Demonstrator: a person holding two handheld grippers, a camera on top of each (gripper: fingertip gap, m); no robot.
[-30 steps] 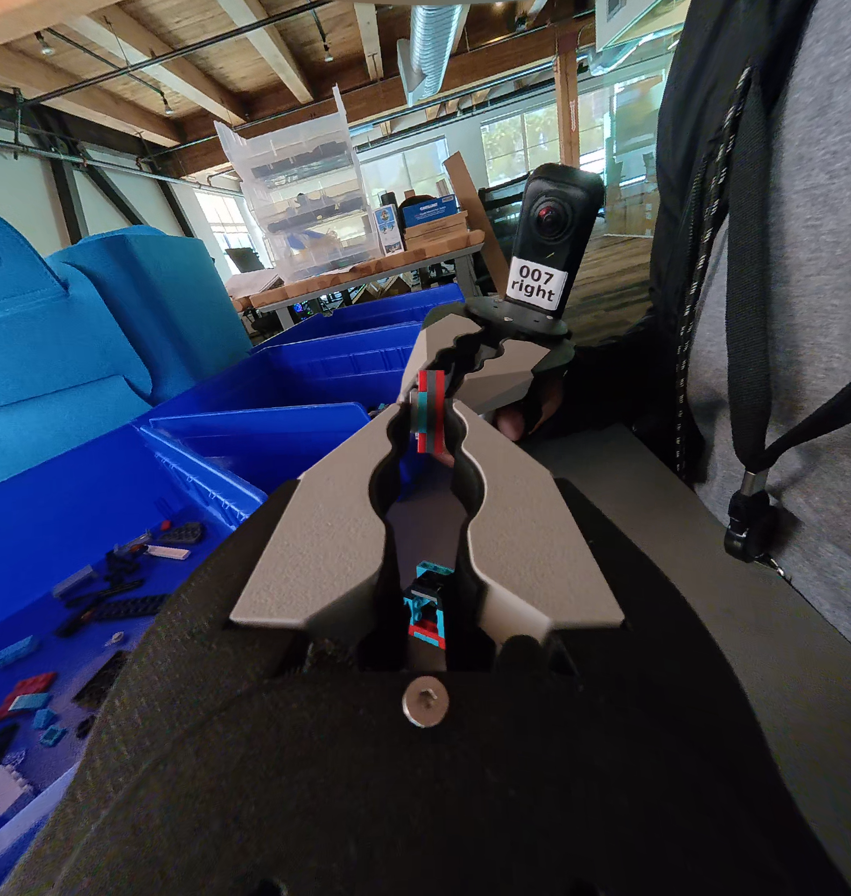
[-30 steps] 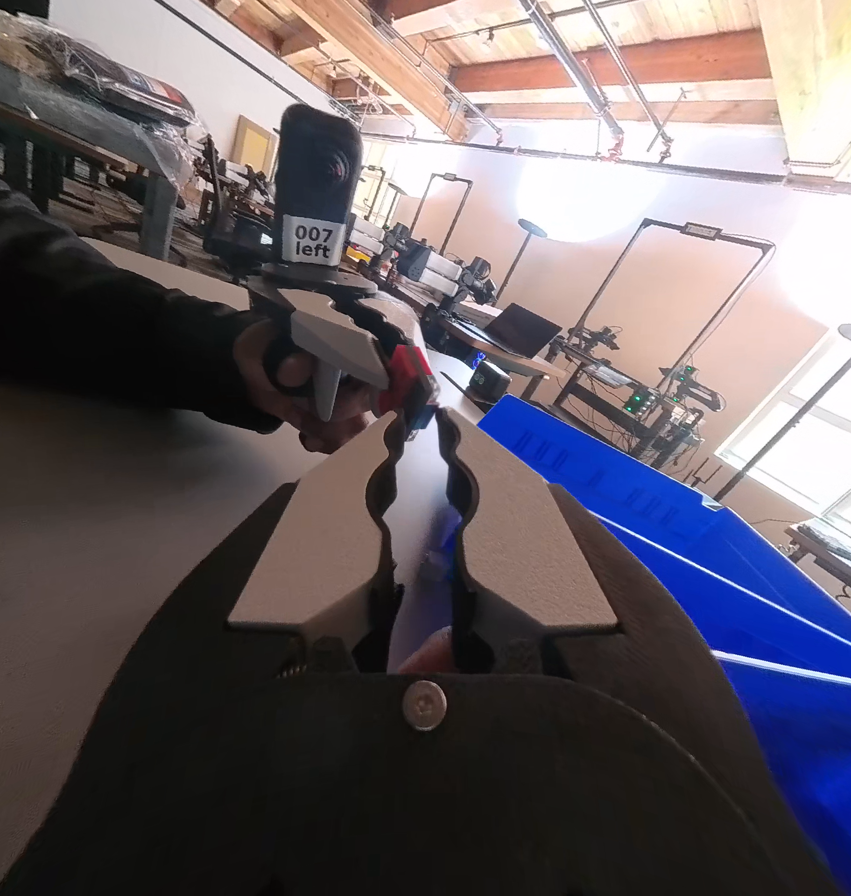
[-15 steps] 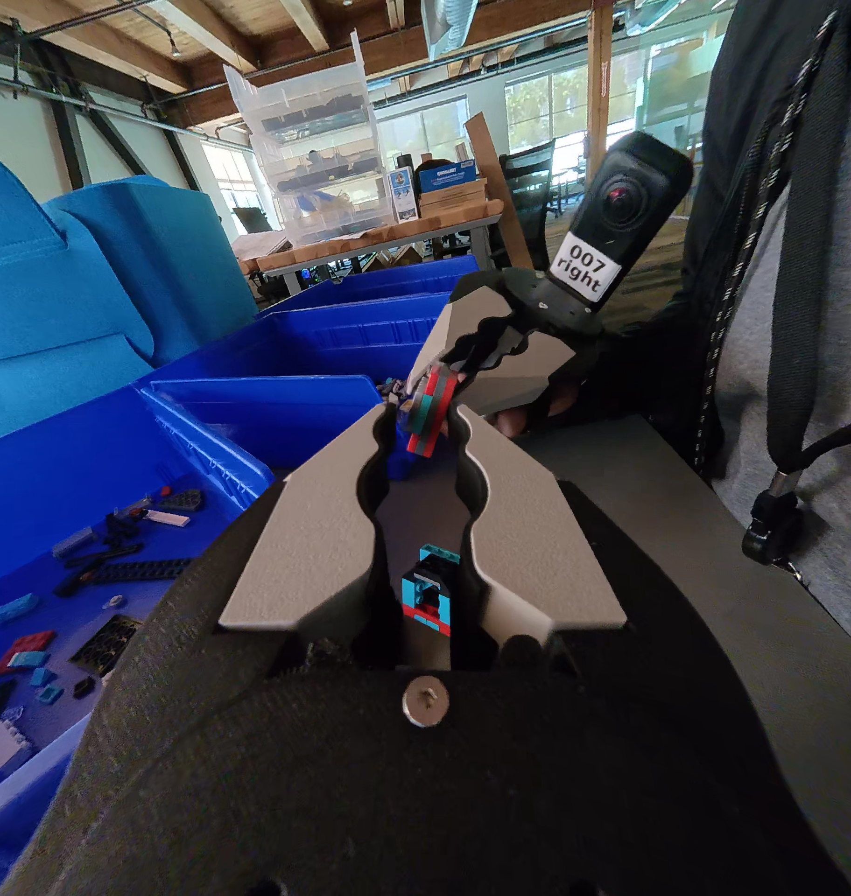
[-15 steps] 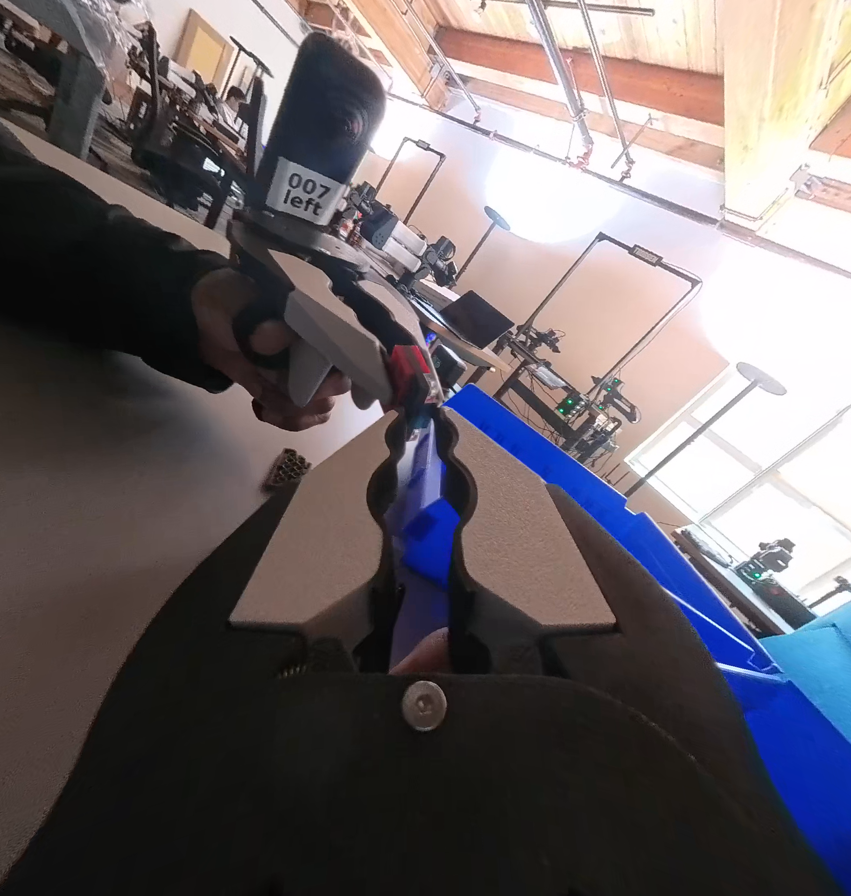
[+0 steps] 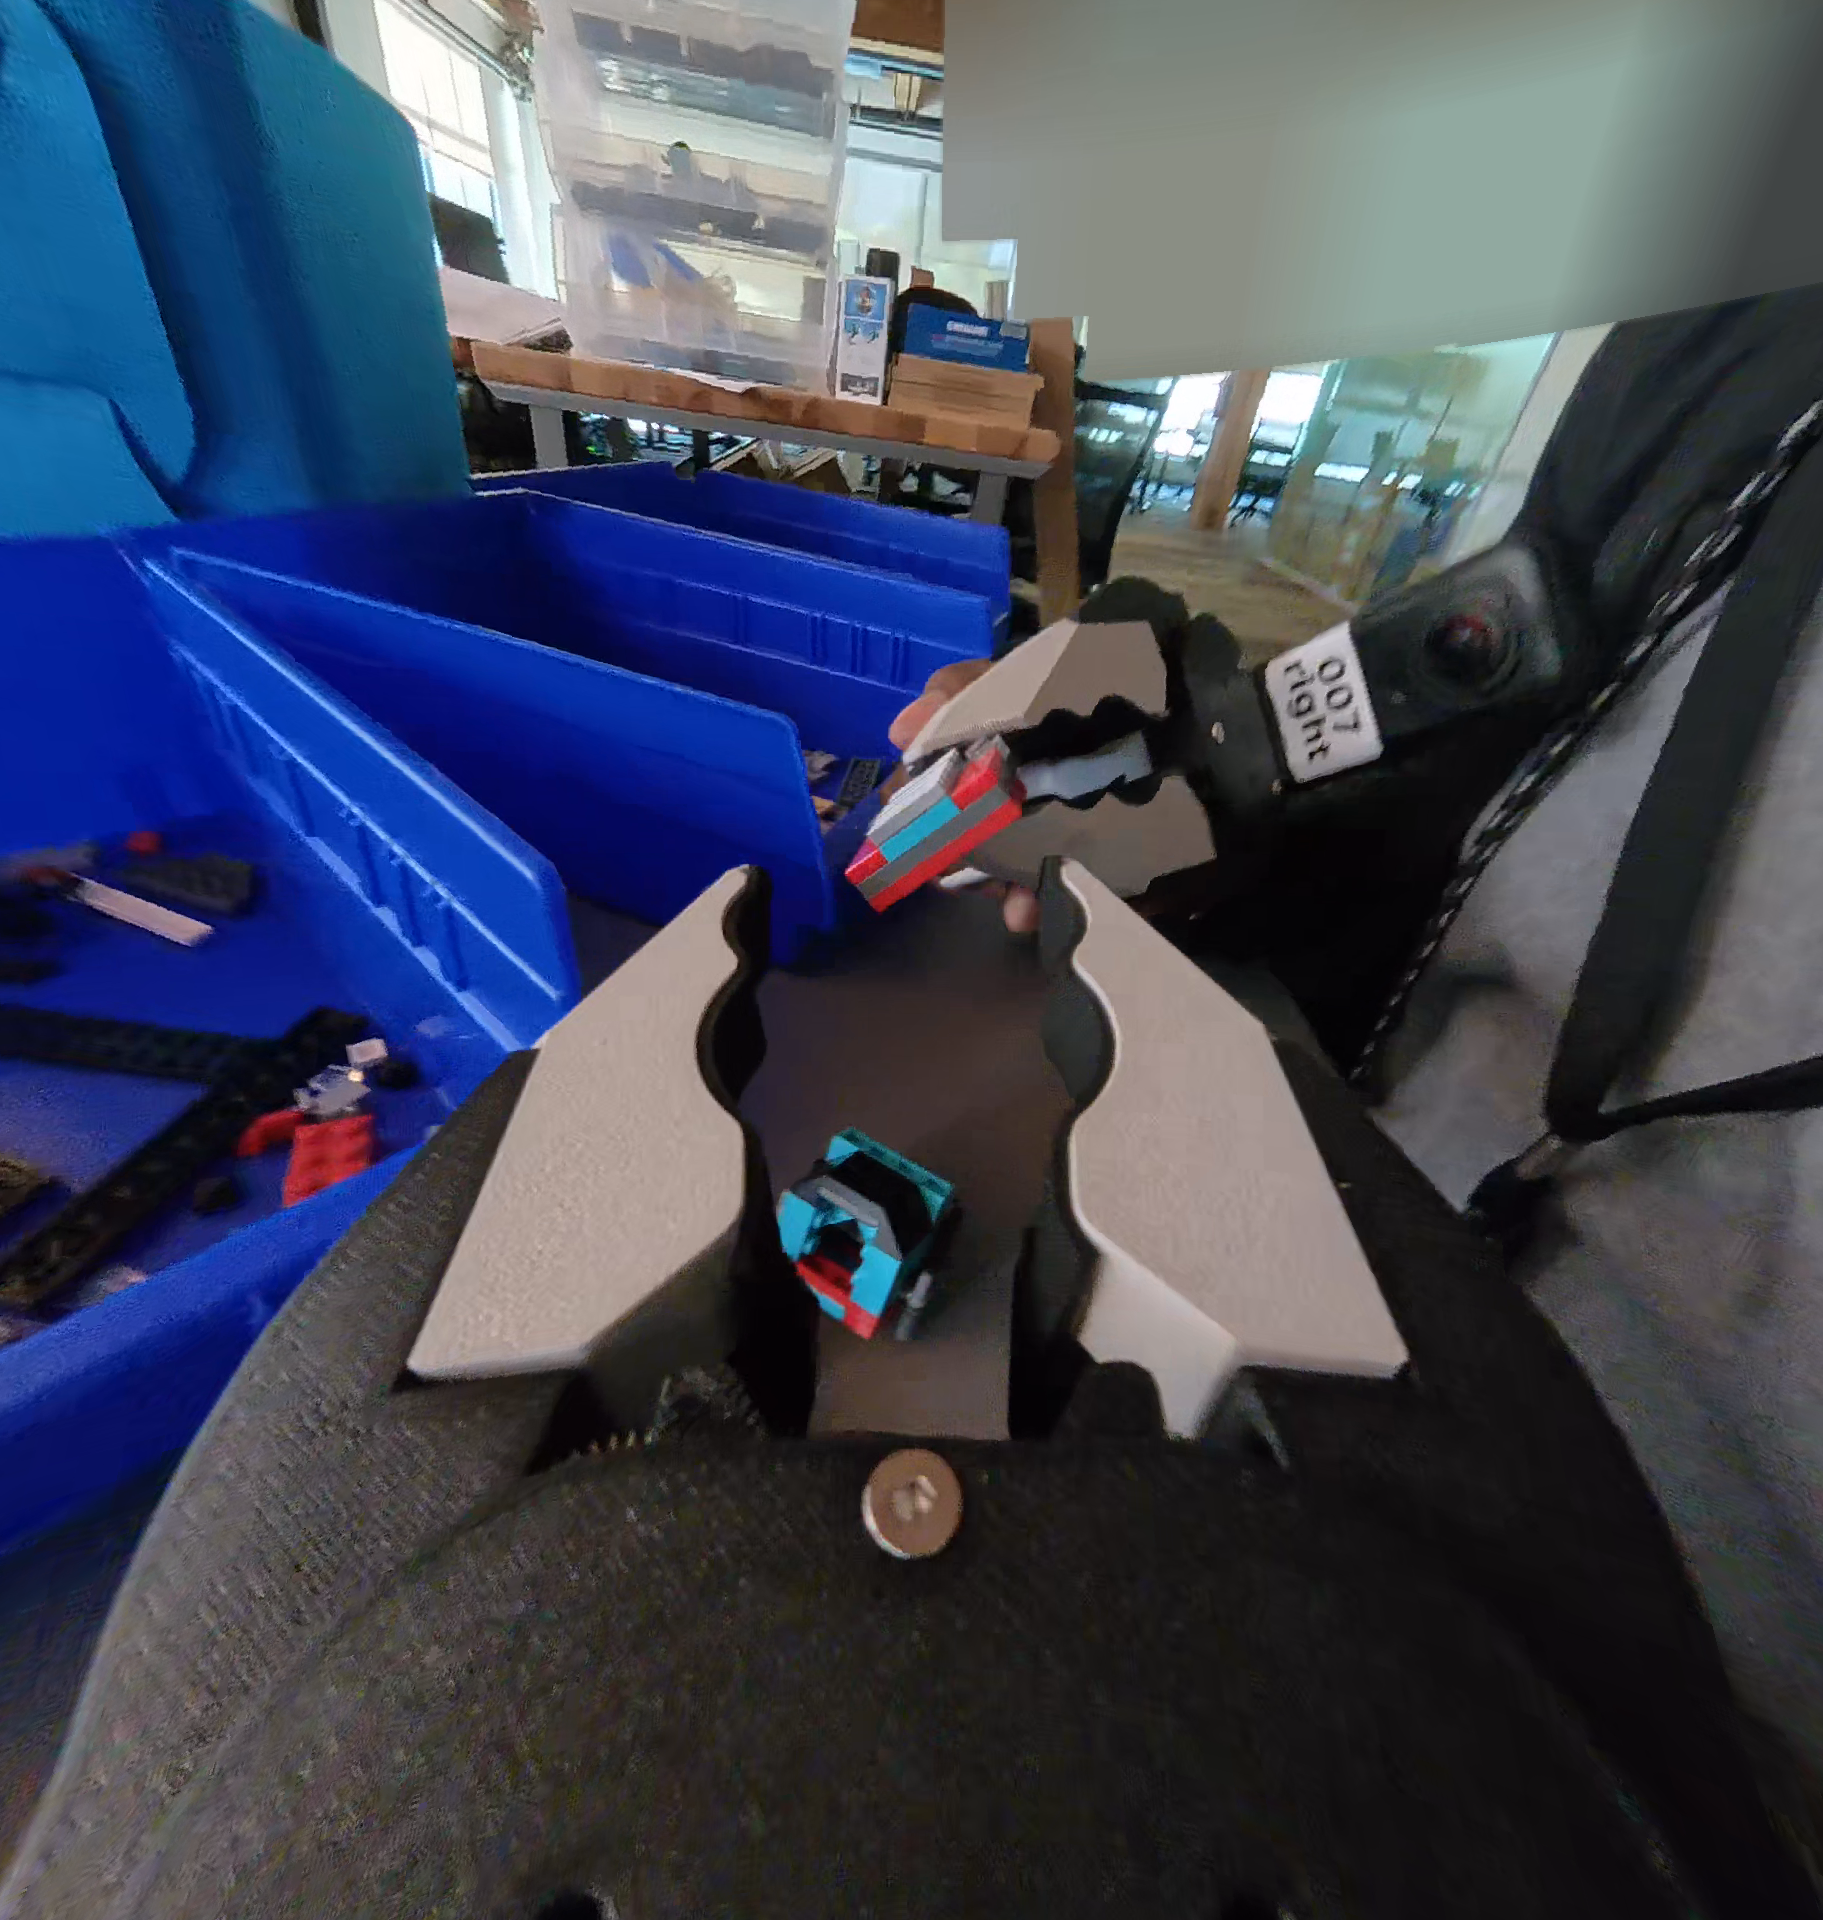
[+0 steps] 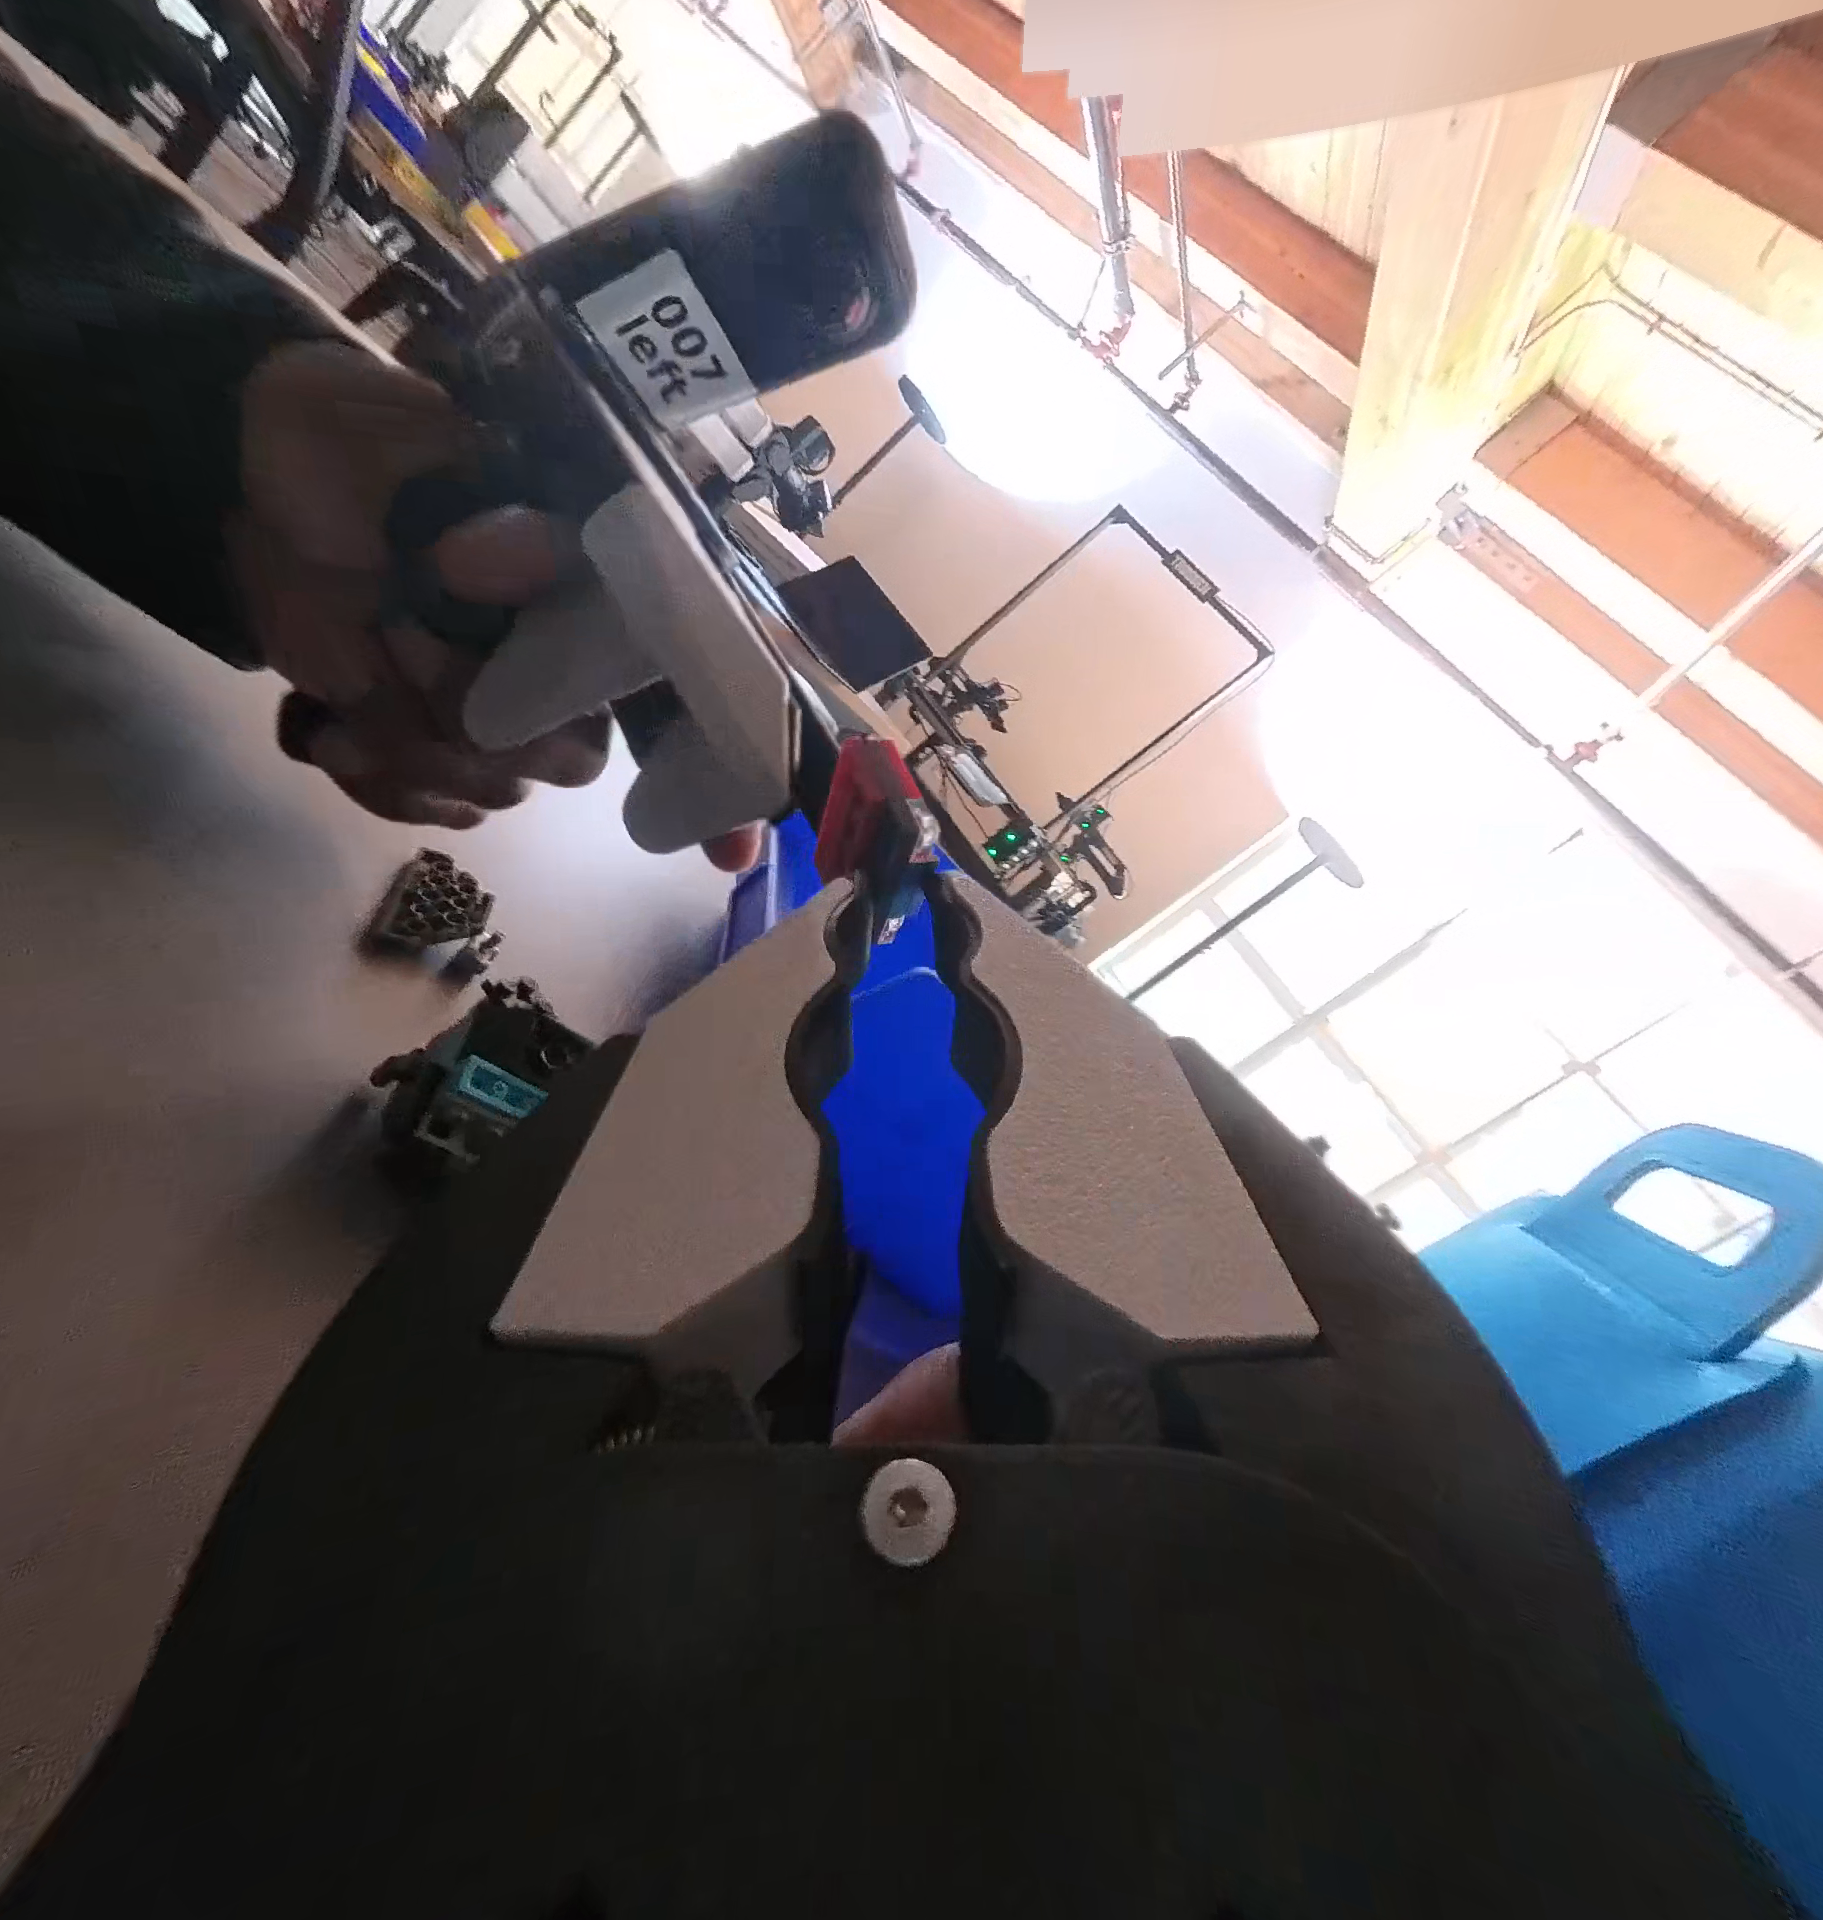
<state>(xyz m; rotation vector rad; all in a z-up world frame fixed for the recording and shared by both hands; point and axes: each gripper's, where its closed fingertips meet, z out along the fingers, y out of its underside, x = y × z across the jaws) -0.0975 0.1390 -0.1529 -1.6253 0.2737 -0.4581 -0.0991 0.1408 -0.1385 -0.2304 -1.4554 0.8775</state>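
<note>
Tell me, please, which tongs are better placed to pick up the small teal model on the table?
Left, probably: the left tongs are open and empty, with the teal model framed between their fingers; the right tongs are shut on a red-grey brick stack.

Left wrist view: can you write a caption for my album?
Open left claw above a small brick model; right claw grips a brick stack.

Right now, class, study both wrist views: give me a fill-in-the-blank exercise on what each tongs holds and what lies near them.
1. The right tongs are shut on a stack of red, grey and ____ bricks.
2. The left tongs stand ____ and hold nothing.
3. A small brick model rests on the dark ____.
4. The bin of loose bricks is ____.

Missing words: teal; open; table; blue
</note>
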